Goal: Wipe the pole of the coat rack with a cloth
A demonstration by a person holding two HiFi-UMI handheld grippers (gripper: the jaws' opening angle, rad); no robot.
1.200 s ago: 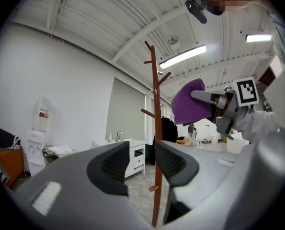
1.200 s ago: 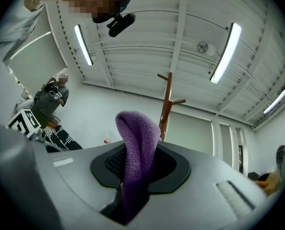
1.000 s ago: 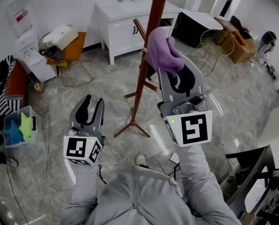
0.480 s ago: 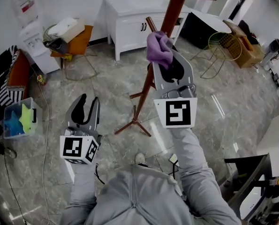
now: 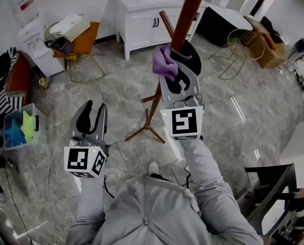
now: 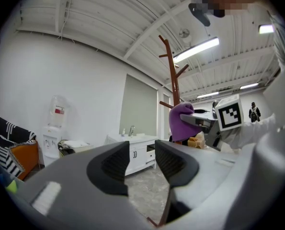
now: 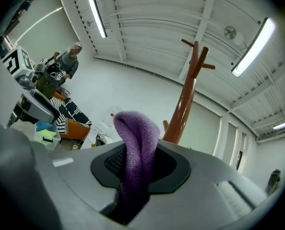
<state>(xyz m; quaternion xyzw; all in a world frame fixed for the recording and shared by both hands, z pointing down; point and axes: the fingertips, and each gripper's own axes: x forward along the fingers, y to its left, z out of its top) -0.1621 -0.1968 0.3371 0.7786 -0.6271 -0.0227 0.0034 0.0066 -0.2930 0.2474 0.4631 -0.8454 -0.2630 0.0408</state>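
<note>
The coat rack's red-brown pole rises from its splayed feet on the marble floor to the top of the head view. My right gripper is raised in front of the pole and is shut on a purple cloth, which bulges from the jaw tips against the pole's left side. In the right gripper view the cloth fills the gap between the jaws, with the pole just behind. My left gripper hangs lower left, open and empty. From the left gripper I see the rack and the cloth.
A white vanity cabinet stands behind the rack, with a water dispenser and an orange chair to its left. A wire stool is at right. A plastic bin sits far left. The rack's feet spread near my legs.
My right gripper with the purple cloth has slid down along the pole and nearer to me. The left gripper has stayed about where it was, still open.
</note>
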